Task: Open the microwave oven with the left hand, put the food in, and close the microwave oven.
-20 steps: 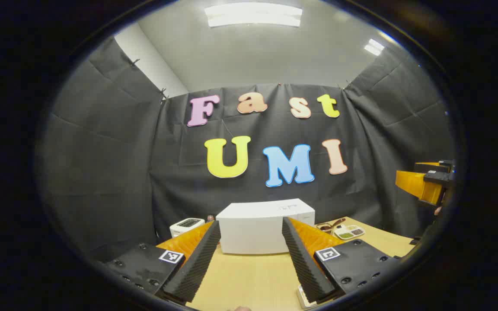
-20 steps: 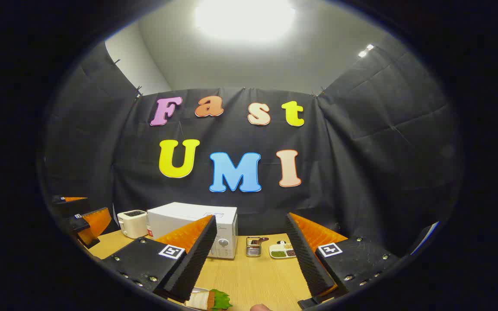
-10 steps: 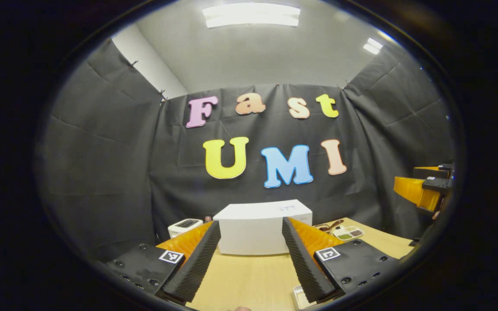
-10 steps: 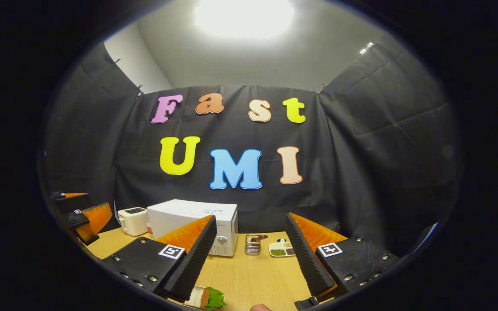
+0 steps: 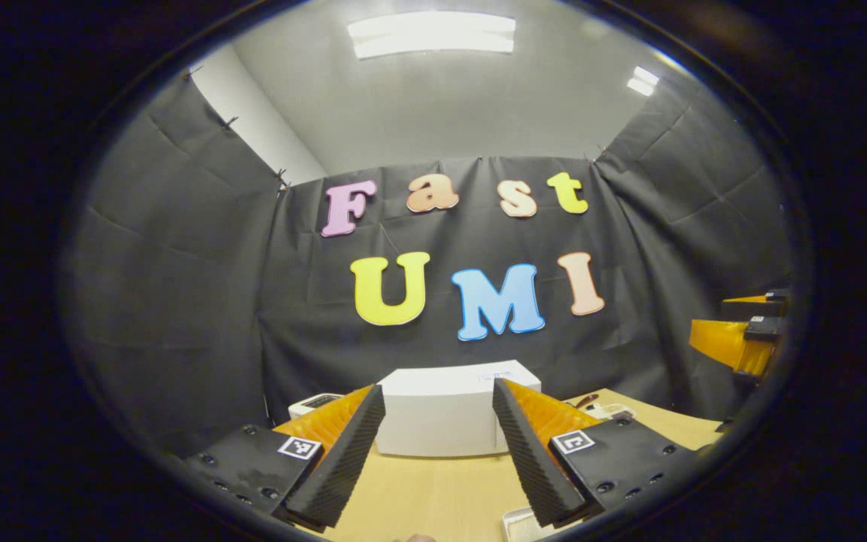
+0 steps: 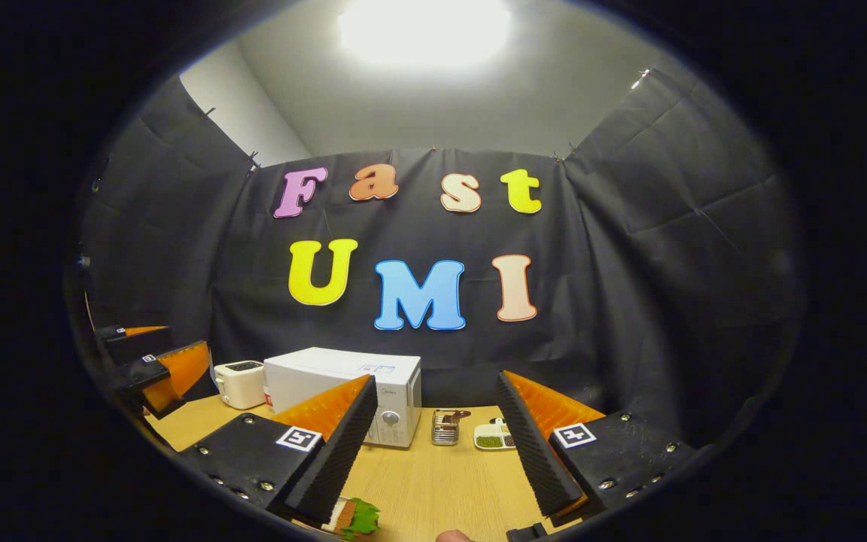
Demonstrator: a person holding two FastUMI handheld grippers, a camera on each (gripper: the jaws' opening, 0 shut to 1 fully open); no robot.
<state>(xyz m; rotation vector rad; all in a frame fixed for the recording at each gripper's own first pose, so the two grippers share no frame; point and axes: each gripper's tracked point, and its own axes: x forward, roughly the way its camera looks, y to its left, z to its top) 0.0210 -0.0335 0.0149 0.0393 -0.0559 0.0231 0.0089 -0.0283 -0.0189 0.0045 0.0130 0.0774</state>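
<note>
Both grippers wide open, holding nothing.
The white microwave oven [image 5: 445, 412] sits far ahead, between the left gripper [image 5: 437, 459] jaws; the food [image 6: 354, 518] lies by the right gripper [image 6: 433, 459].

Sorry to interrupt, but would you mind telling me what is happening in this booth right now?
A person holds two grippers above a wooden table. Both the left gripper and the right gripper are open and hold nothing. The white microwave stands closed at the back beside a toaster. The food lies on the table near the right gripper.
</note>
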